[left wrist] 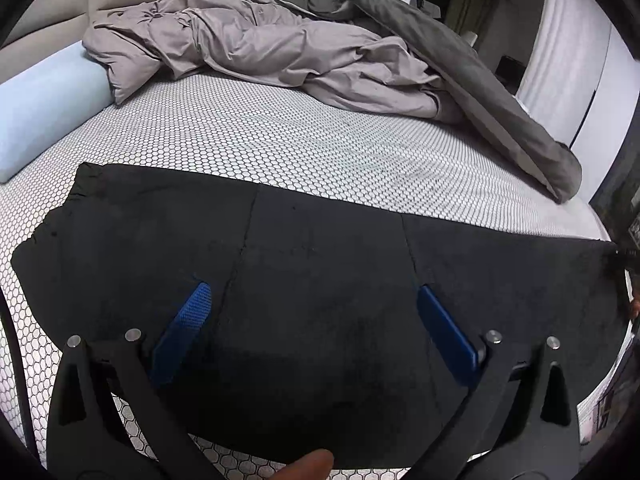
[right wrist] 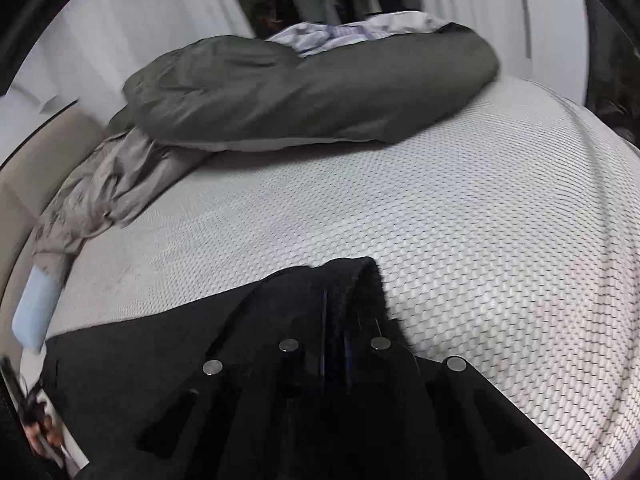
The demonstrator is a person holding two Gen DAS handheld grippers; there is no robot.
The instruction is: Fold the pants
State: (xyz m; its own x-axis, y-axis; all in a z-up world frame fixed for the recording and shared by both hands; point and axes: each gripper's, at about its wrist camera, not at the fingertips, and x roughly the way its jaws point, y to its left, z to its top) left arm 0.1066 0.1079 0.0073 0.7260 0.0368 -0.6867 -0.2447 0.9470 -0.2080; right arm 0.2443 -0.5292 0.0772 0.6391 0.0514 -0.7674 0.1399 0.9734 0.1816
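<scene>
Black pants (left wrist: pixel 320 280) lie flat across the near part of a bed with a white honeycomb-patterned cover (left wrist: pixel 280 140). My left gripper (left wrist: pixel 314 312) hovers over the middle of the pants, its blue fingers (left wrist: pixel 188 328) spread wide with only the flat cloth beneath them. In the right wrist view, my right gripper (right wrist: pixel 338 320) is shut on an end of the black pants (right wrist: pixel 348 280), and the pinched cloth rises in a fold above the bed cover (right wrist: pixel 480 220).
A crumpled taupe duvet (left wrist: pixel 248 52) and a dark grey-green blanket (left wrist: pixel 480 92) lie heaped at the far side of the bed. A pale blue bolster (left wrist: pixel 44 112) rests at the left. A fingertip (left wrist: pixel 308 468) shows at the bottom edge. Curtains hang behind the bed.
</scene>
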